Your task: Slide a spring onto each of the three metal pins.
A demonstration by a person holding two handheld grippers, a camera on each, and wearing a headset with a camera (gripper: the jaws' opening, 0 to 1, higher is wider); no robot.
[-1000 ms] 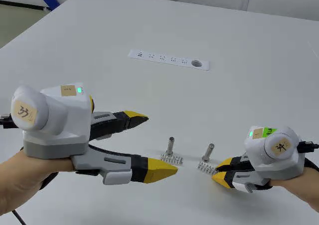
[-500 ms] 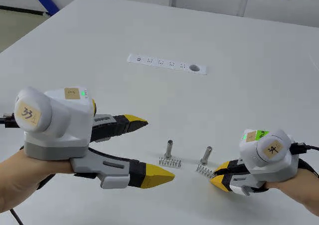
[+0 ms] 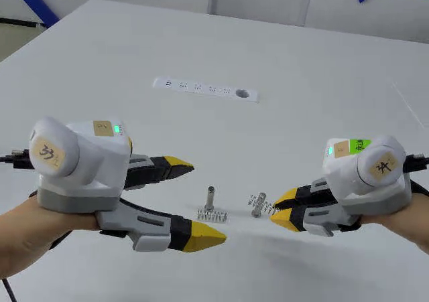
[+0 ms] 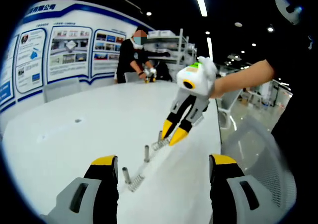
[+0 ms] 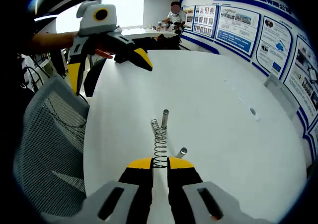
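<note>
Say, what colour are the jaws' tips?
Yellow on left gripper and right gripper; clearest in head view.

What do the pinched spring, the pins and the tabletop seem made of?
Spring: likely bare steel wire, silvery coils that glint.
Pins: probably machined metal, dull grey with a smooth sheen.
Tabletop: matte white, perhaps laminate; the look leaves it open.

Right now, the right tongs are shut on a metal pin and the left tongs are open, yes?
Not quite: what the right tongs are shut on is a spring, as the right gripper view shows. The left tongs are open.
</note>
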